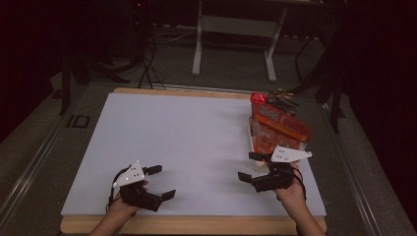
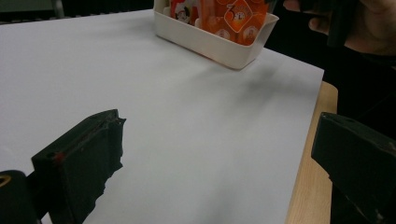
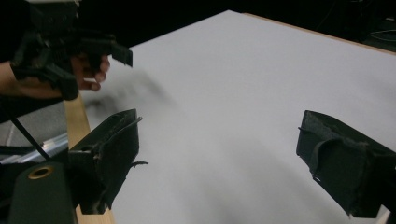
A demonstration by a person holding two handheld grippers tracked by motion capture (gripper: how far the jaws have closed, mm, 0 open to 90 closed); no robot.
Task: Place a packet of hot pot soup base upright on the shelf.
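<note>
We've got both black two-jaw grippers hovering over the white sheet-covered wooden table [image 1: 196,142], jaws spread wide, nothing in either. Our left gripper [image 1: 158,183] sits well away from the cream plastic bin [image 1: 252,140] of orange snack packets [image 1: 278,129]; our right gripper [image 1: 248,167] is just beside the bin's near end. The left gripper view gives us the bin's rounded corner and printed packets up close, which the high view blurs. The right gripper view faces away from the bin, toward the left one. Beyond the bin: dim room, grey floor, white desk legs [image 1: 197,44], cables.
</note>
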